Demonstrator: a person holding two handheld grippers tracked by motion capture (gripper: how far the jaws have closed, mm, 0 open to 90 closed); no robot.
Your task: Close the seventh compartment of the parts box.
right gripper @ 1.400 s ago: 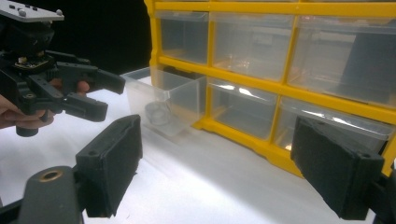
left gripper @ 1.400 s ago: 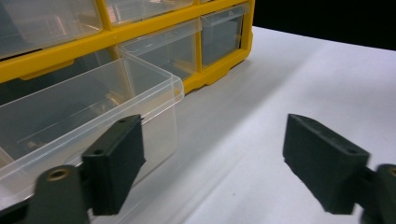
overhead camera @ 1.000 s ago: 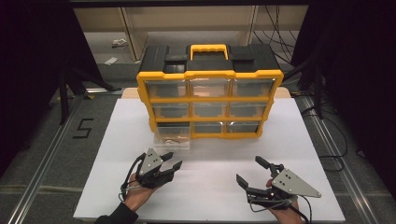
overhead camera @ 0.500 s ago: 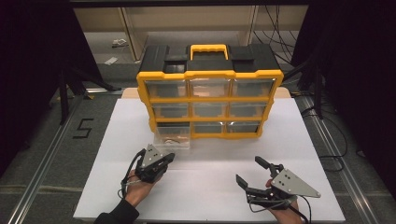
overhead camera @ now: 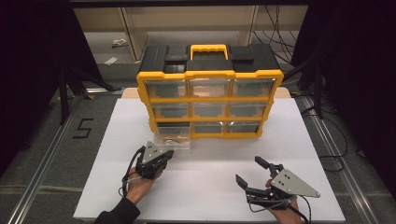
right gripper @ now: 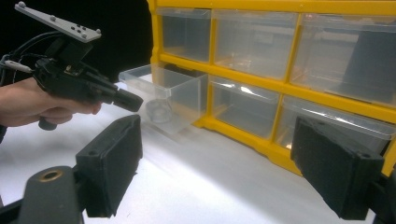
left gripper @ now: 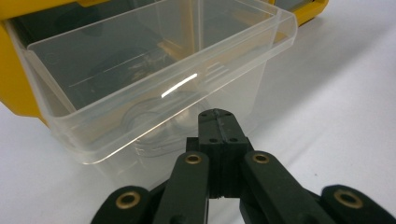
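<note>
Clear drawer (left gripper: 154, 79) with small contents close before the closed, empty left tool (left gripper: 218, 122); right tool (right gripper: 215, 163) agape, empty.

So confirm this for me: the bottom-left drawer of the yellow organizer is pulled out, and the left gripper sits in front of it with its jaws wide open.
Not quite. The left gripper has its jaws shut with nothing between them, as the left gripper view shows. The rest holds: the bottom-left drawer of the yellow organizer is pulled out, and that gripper sits in front of it.
</note>
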